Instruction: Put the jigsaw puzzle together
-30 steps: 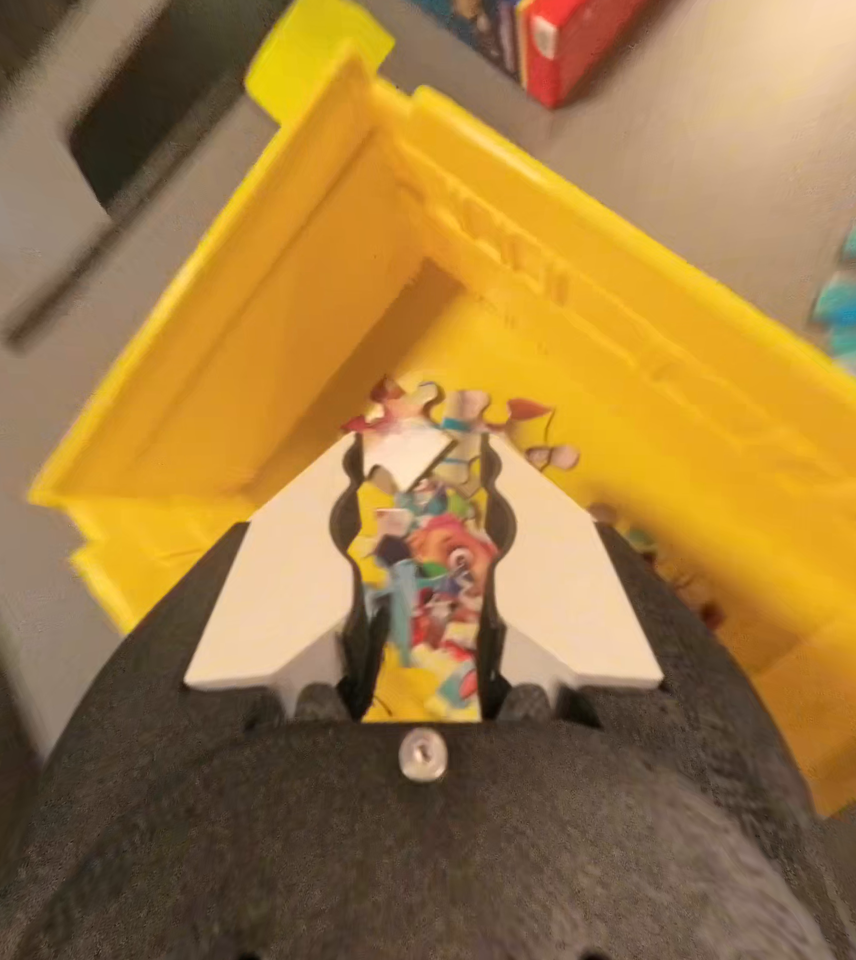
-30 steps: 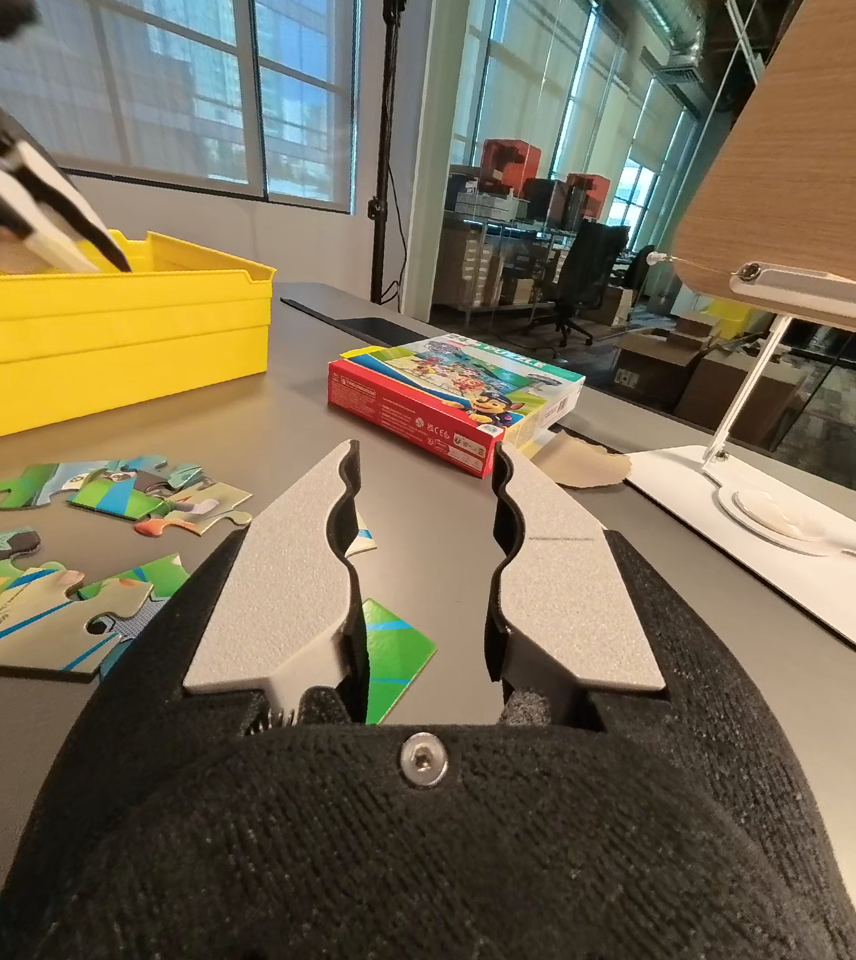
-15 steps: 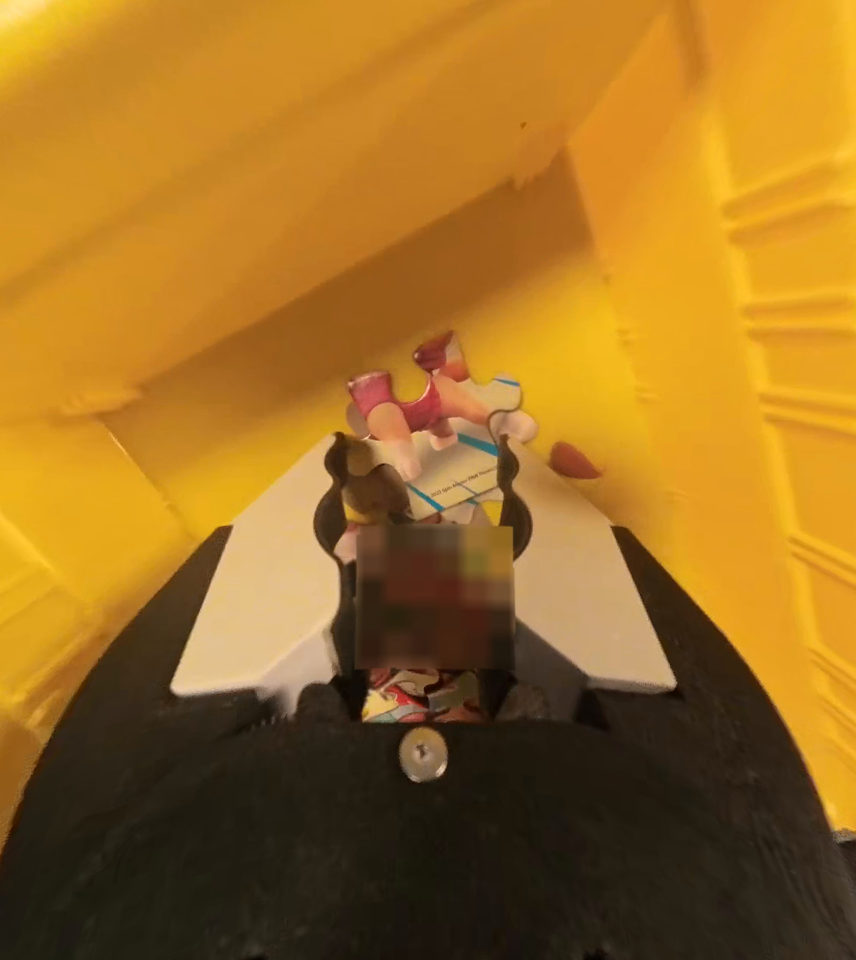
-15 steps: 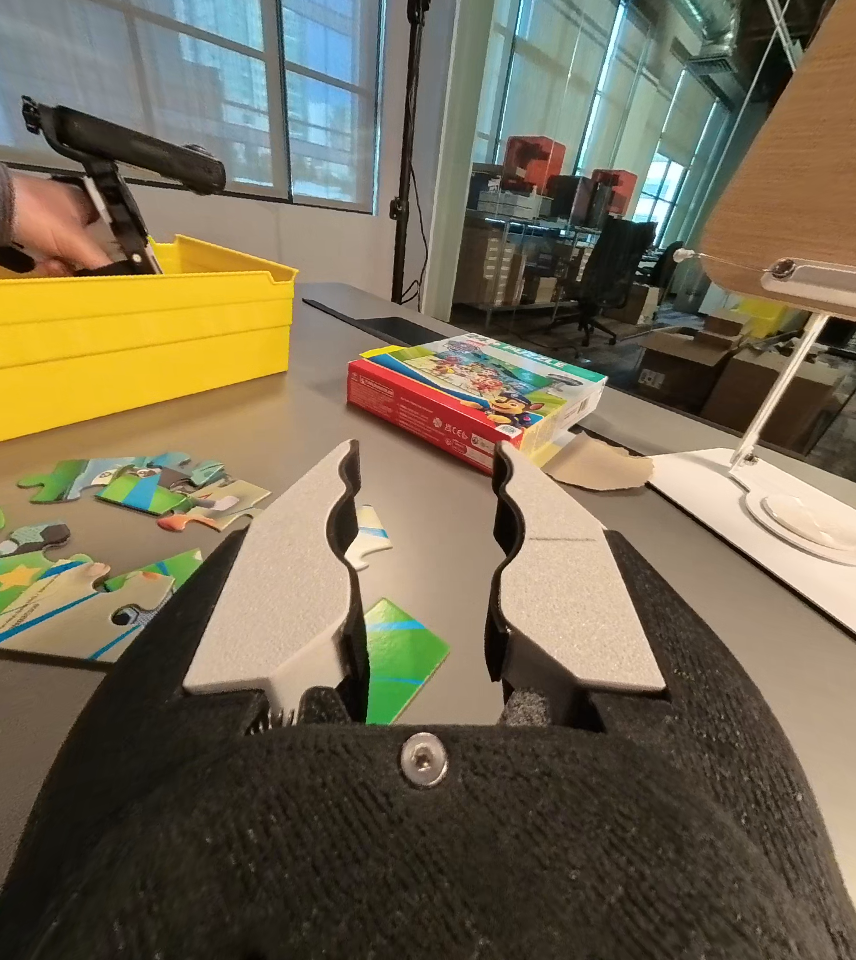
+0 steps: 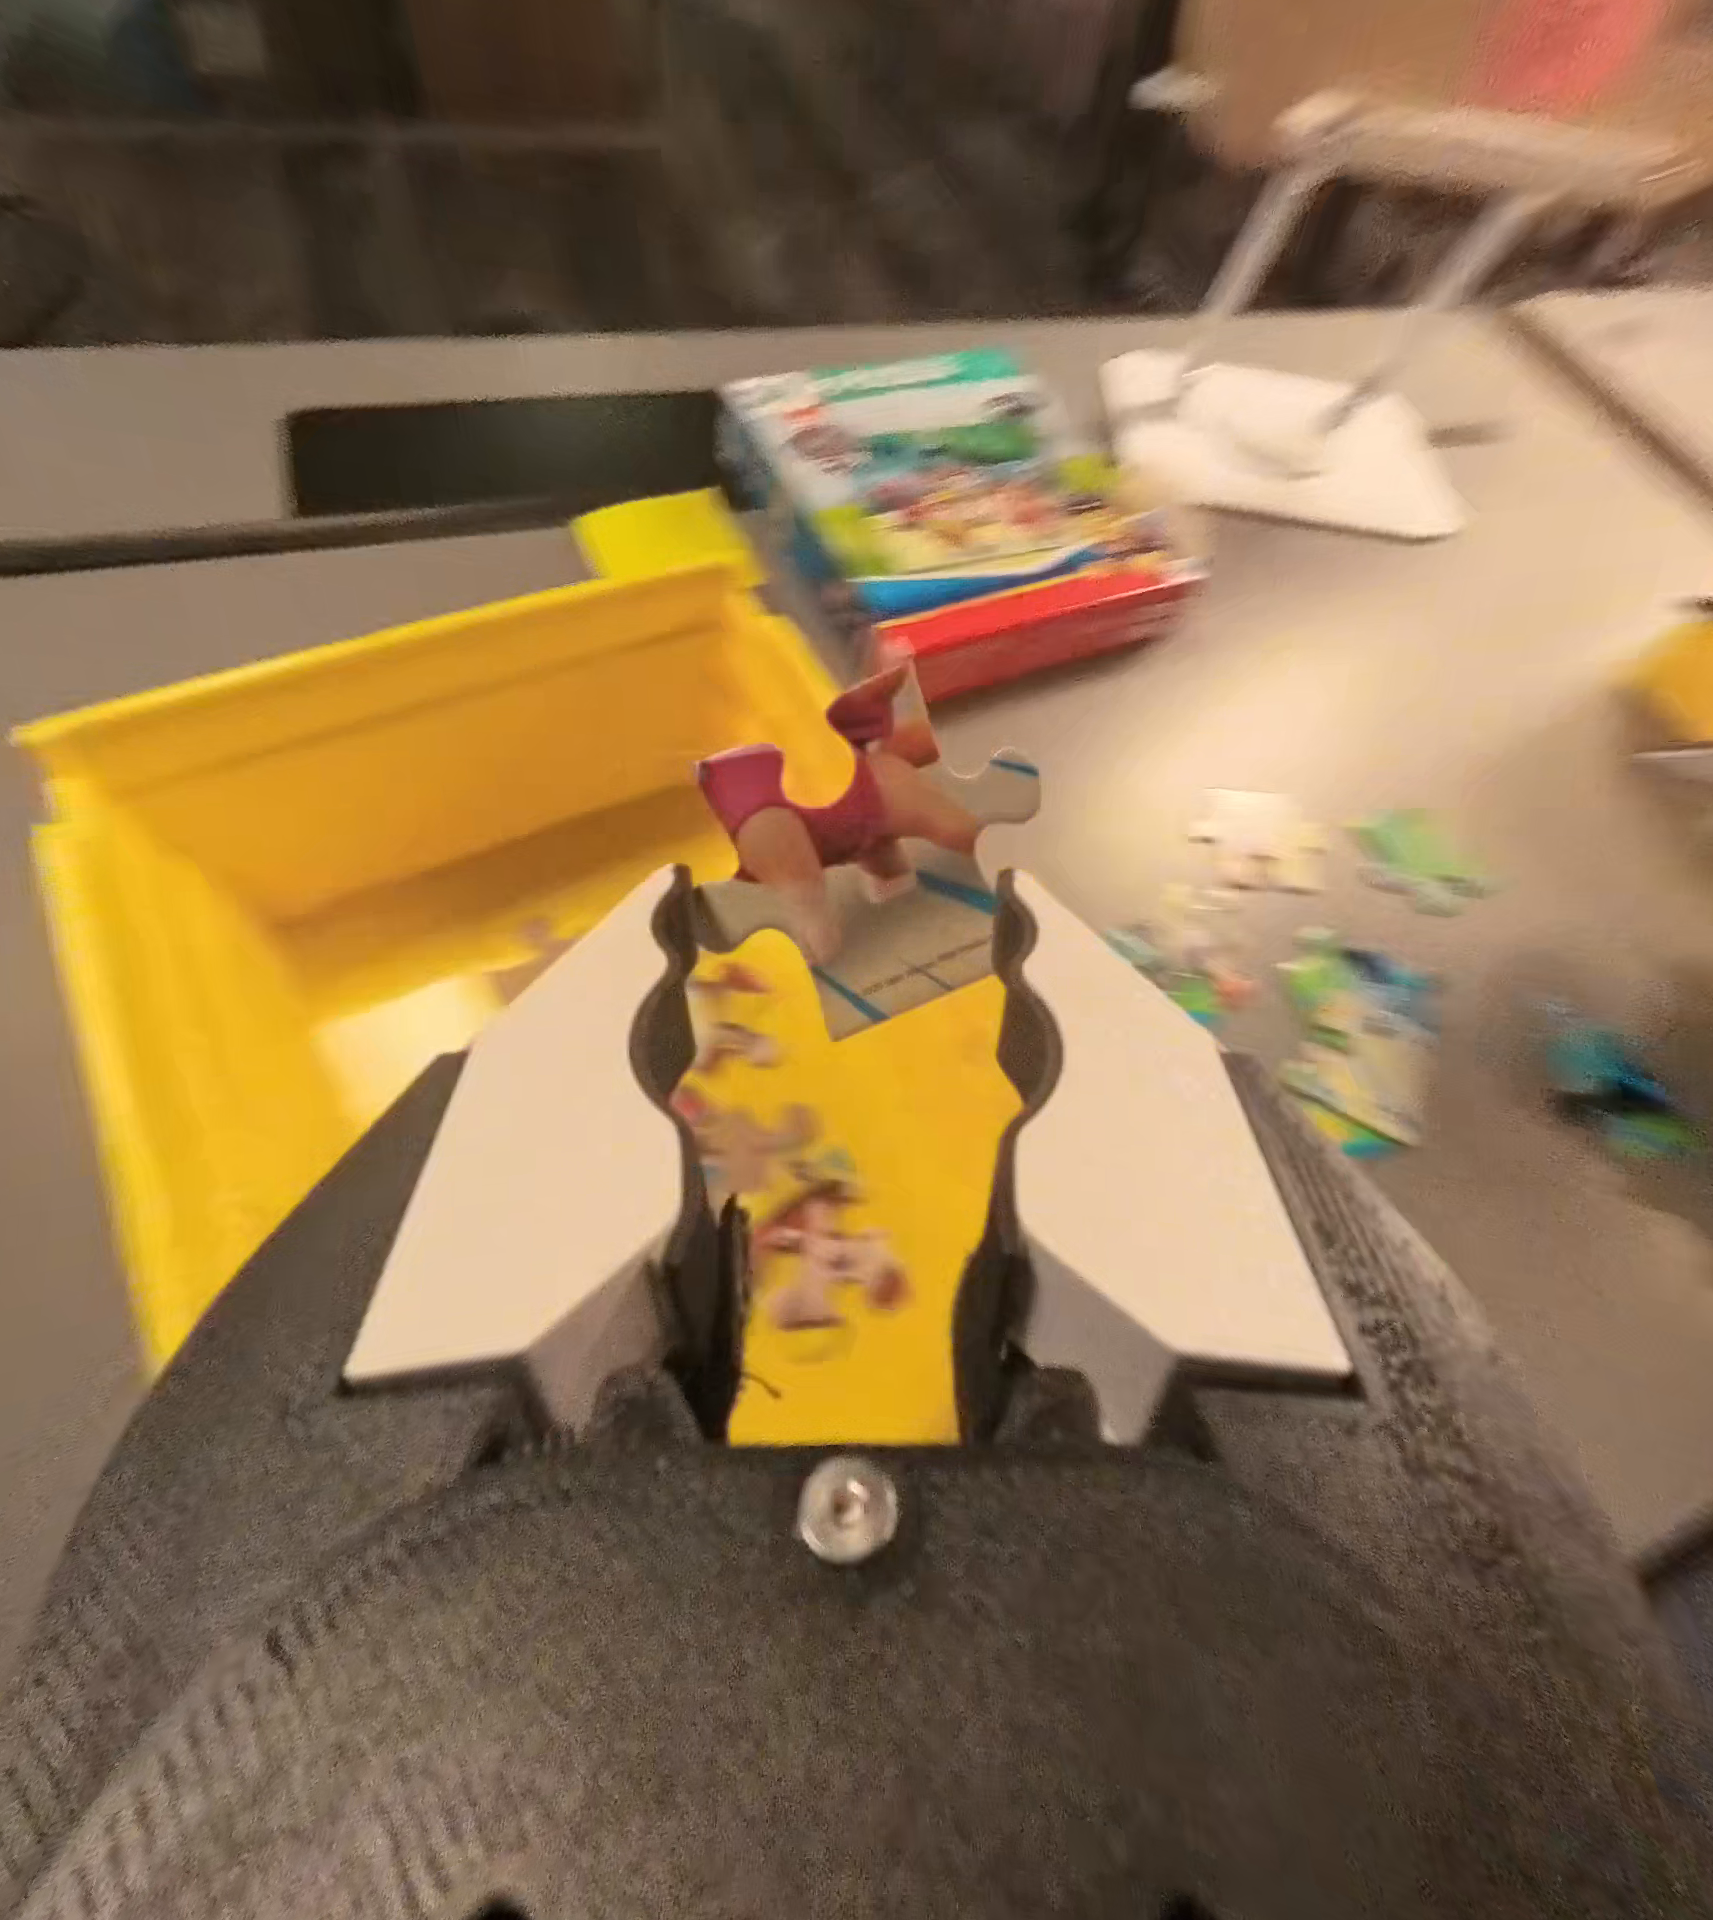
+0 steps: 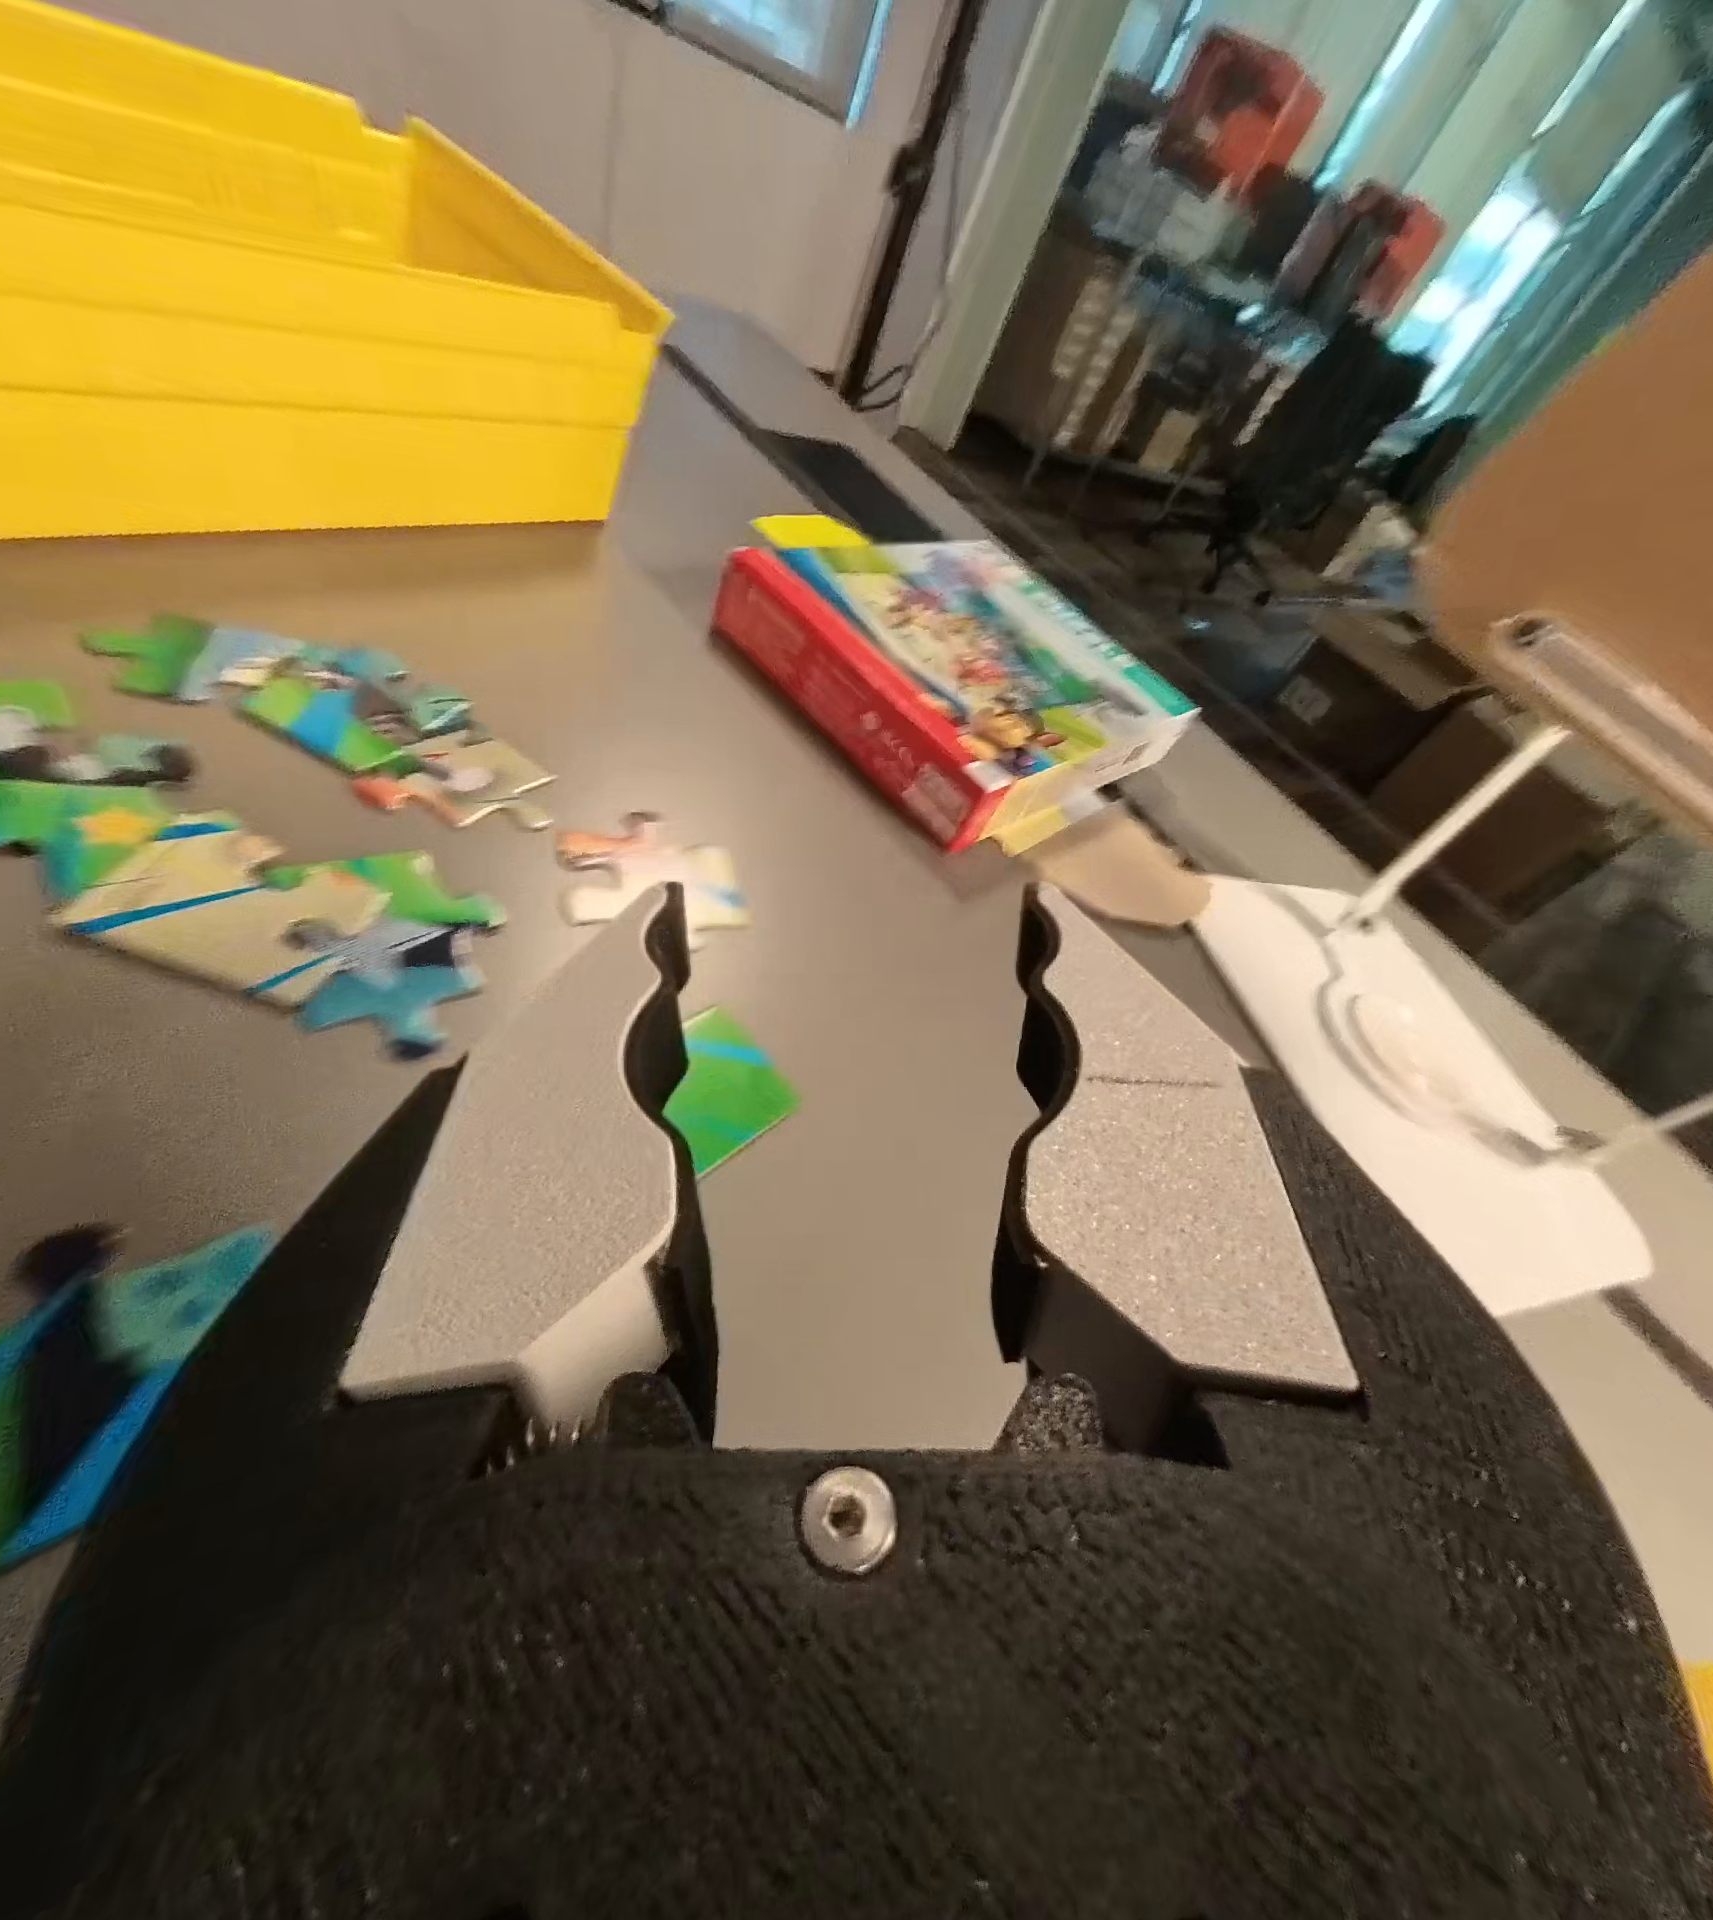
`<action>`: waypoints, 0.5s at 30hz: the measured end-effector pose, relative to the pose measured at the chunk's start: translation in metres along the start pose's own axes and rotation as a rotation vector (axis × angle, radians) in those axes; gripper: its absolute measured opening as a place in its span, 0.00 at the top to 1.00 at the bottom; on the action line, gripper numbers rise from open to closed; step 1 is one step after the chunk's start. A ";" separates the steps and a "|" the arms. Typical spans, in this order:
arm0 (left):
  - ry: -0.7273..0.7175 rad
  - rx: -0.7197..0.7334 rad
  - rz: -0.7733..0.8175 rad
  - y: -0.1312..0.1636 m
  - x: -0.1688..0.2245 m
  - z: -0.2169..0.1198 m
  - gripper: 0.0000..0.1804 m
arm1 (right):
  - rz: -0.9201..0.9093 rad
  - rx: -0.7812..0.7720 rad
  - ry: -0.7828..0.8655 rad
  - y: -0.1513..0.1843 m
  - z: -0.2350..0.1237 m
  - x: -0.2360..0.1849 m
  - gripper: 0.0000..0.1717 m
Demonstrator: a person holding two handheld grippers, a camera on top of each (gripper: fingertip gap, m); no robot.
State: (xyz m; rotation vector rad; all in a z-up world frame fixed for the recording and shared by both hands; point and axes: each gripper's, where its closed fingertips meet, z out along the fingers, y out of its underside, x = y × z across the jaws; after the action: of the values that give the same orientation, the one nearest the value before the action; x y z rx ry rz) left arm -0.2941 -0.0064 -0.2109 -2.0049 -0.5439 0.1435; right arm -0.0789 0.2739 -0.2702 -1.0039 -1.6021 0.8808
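My left gripper (image 5: 841,894) is shut on a puzzle piece (image 5: 862,862) with a pink and tan figure, which spans from one fingertip to the other. It holds the piece in the air above the yellow bin (image 5: 395,769). More pieces (image 5: 790,1174) lie on the bin floor below. My right gripper (image 6: 847,914) is open and empty over the grey table. A green piece (image 6: 732,1086) lies by its left finger, and a small pale piece (image 6: 644,873) lies just past that fingertip.
Joined and loose puzzle pieces (image 6: 260,904) lie on the table to the left; they also show in the left wrist view (image 5: 1330,966). The red-sided puzzle box (image 6: 945,686) lies ahead. A white stand base (image 6: 1403,1091) is on the right. The yellow bin (image 6: 260,395) stands at the back left. Spacing between my two grippers at the tips: around 35 centimetres.
My left gripper has come up out of the yellow bin with the puzzle piece between its fingertips. My right gripper has opened wider and tipped down toward the table.
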 end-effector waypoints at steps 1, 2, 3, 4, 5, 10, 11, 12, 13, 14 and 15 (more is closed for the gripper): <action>0.078 0.026 0.004 0.004 0.028 -0.011 0.68 | 0.021 -0.022 -0.051 0.000 -0.009 -0.010 0.63; 0.171 0.038 0.014 0.011 0.060 -0.019 0.68 | 0.043 -0.057 -0.121 0.003 -0.017 -0.026 0.63; 0.252 0.032 0.023 0.019 0.090 -0.024 0.68 | 0.070 -0.102 -0.224 0.007 -0.026 -0.048 0.64; 0.324 0.006 0.041 0.030 0.118 -0.026 0.68 | 0.102 -0.156 -0.349 0.013 -0.037 -0.074 0.66; 0.398 -0.027 0.070 0.041 0.148 -0.025 0.68 | 0.119 -0.202 -0.435 0.019 -0.046 -0.094 0.68; 0.611 -0.306 0.211 0.108 0.244 0.024 0.68 | 0.130 -0.392 -0.508 0.064 -0.062 -0.138 0.64; 0.632 -0.354 0.234 0.119 0.255 0.034 0.68 | 0.137 -0.393 -0.501 0.068 -0.061 -0.141 0.60; 0.636 -0.390 0.272 0.130 0.264 0.044 0.68 | 0.147 -0.392 -0.503 0.071 -0.060 -0.144 0.58; 0.627 -0.414 0.304 0.138 0.270 0.054 0.68 | 0.151 -0.394 -0.503 0.073 -0.058 -0.146 0.57; 0.629 -0.449 0.323 0.146 0.275 0.060 0.68 | 0.147 -0.406 -0.500 0.076 -0.057 -0.147 0.57; 0.636 -0.489 0.326 0.155 0.280 0.065 0.68 | 0.151 -0.421 -0.501 0.079 -0.056 -0.148 0.57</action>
State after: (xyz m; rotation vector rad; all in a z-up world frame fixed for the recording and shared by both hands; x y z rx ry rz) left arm -0.0175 0.1077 -0.3400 -2.4370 0.1790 -0.4611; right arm 0.0119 0.1725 -0.3829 -1.2755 -2.2221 0.9697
